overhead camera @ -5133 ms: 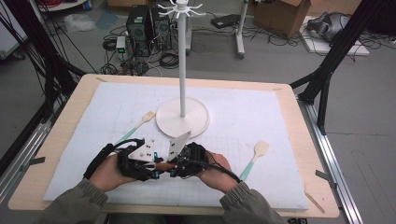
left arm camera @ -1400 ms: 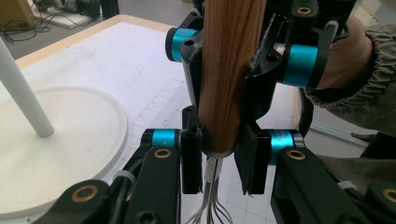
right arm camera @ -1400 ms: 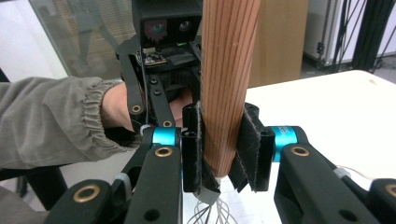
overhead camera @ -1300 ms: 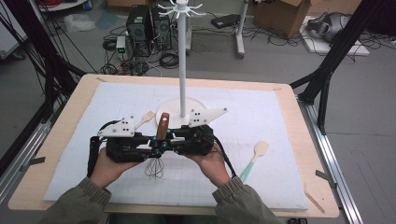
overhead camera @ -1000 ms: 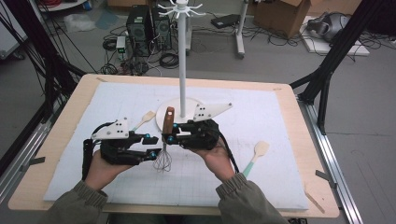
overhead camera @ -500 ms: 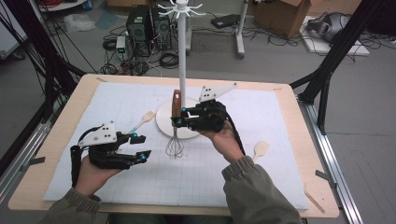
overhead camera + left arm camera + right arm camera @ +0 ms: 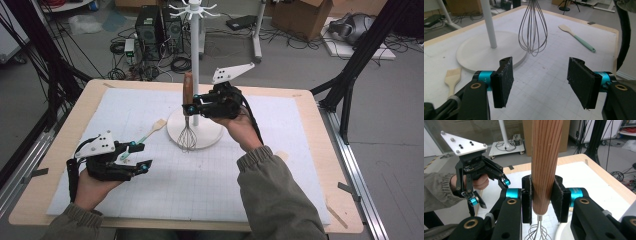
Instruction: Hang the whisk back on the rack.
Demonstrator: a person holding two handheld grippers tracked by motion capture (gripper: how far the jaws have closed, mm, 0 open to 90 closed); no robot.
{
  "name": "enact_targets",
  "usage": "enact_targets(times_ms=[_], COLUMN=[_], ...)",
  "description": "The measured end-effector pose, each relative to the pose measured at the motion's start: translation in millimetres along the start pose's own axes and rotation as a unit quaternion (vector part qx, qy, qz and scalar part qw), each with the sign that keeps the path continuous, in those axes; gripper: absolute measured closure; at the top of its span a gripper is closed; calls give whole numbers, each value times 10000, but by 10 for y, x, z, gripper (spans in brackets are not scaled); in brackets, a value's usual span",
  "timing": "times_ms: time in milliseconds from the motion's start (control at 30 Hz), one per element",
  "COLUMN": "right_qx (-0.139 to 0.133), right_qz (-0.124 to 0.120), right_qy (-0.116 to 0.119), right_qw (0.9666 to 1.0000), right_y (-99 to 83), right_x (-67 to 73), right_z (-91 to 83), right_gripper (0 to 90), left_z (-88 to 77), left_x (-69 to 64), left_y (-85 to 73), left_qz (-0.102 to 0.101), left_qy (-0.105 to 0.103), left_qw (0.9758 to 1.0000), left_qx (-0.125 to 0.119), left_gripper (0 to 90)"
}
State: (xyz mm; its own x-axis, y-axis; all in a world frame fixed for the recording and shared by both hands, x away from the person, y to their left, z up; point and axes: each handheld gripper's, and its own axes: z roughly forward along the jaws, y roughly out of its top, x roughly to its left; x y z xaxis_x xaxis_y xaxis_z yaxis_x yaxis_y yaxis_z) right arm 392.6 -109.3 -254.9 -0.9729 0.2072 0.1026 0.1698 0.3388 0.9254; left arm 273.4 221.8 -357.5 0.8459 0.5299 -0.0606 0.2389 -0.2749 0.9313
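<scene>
My right gripper [image 7: 193, 107] is shut on the brown wooden handle [image 7: 188, 88] of a wire whisk [image 7: 187, 138], which hangs upright above the white stand's round base [image 7: 210, 134], just beside its pole [image 7: 194, 55]. In the right gripper view the handle [image 7: 546, 165] is clamped between both pads. My left gripper [image 7: 138, 155] is low over the mat at the front left, apart from the whisk. Its jaws have just been opening and nothing is between them. The left gripper view has the open gripper [image 7: 542, 83] facing the whisk wires [image 7: 532, 30].
A brush [image 7: 150, 131] with a teal handle lies on the white mat between the left gripper and the stand base. A spatula [image 7: 576, 37] with a teal handle lies farther right. The stand's hooks [image 7: 192, 7] are high at the back. Cables and boxes are on the floor beyond the table.
Both grippers held the whisk together low over the mat. The left one let go, opened and drew back to the front left. The right one lifted the whisk up toward the stand.
</scene>
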Motion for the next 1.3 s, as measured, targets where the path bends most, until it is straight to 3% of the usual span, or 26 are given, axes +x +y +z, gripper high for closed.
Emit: enact_targets(times_ms=[233, 833, 1300], right_qx=[10, -12, -63], right_qz=[-74, -186, -124], right_qy=[-49, -271, -522], right_qw=[10000, 9995, 9985], right_y=[171, 698, 923], right_x=[-76, -246, -384], right_z=[-28, -130, -205], right_gripper=[726, 726, 726], left_z=[-3, -30, -58], left_x=[33, 41, 50], left_y=[-41, -34, -30], left_qz=[-70, -17, -37], left_qy=[4, 54, 76], left_qw=[10000, 10000, 9999], left_qx=[-13, -30, -88], left_gripper=[368, 365, 357])
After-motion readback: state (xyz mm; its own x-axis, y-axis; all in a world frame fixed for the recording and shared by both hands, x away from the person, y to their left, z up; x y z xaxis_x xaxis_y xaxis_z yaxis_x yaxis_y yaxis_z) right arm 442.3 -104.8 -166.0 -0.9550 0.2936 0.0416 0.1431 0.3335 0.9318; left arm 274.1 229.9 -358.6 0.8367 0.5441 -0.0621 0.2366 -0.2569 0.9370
